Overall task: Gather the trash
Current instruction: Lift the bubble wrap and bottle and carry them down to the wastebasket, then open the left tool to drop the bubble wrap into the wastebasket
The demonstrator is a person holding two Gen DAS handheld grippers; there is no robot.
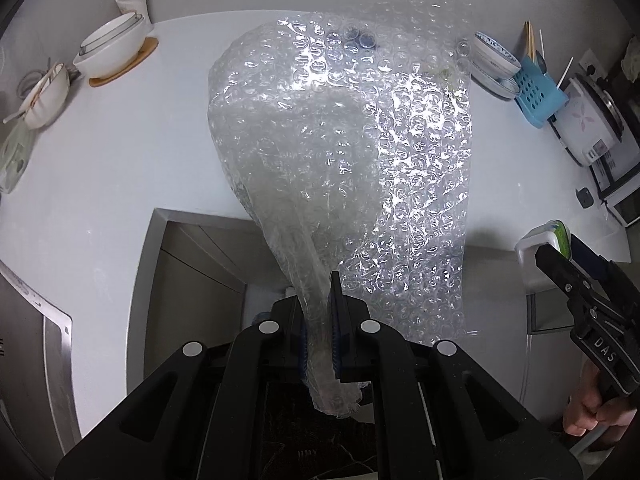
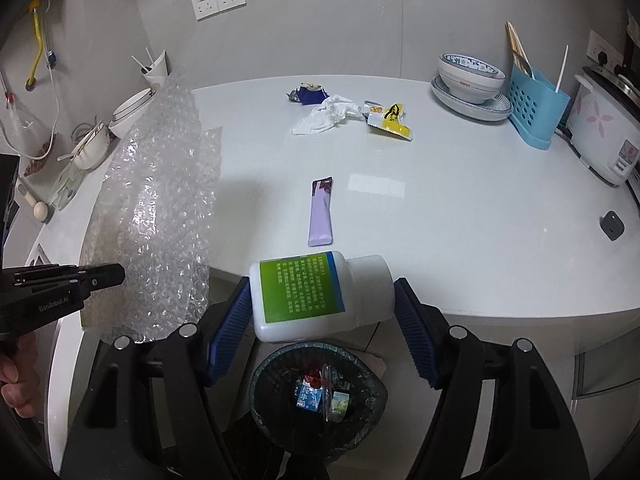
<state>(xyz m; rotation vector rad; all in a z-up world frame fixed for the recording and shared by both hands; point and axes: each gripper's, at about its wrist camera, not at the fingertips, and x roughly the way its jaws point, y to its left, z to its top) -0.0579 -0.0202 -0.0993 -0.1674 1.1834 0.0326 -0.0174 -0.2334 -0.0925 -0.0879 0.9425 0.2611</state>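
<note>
My left gripper [image 1: 320,320] is shut on a sheet of clear bubble wrap [image 1: 344,152], which hangs in front of the white counter [image 1: 120,160]; it also shows in the right wrist view [image 2: 156,216]. My right gripper [image 2: 320,320] holds a white bottle with a green label [image 2: 316,296] sideways between its blue pads, above a black bin [image 2: 316,396] with cartons inside. On the counter lie a purple sachet [image 2: 321,212], a crumpled tissue [image 2: 326,118], a yellow wrapper [image 2: 388,120] and a dark blue wrapper [image 2: 308,93].
Bowls [image 2: 470,76] on a plate, a blue utensil holder [image 2: 534,110] and a rice cooker [image 2: 604,136] stand at the right. Bowls [image 1: 112,46] and a paper cup [image 2: 157,70] stand at the left. A small dark object [image 2: 612,225] lies near the right edge.
</note>
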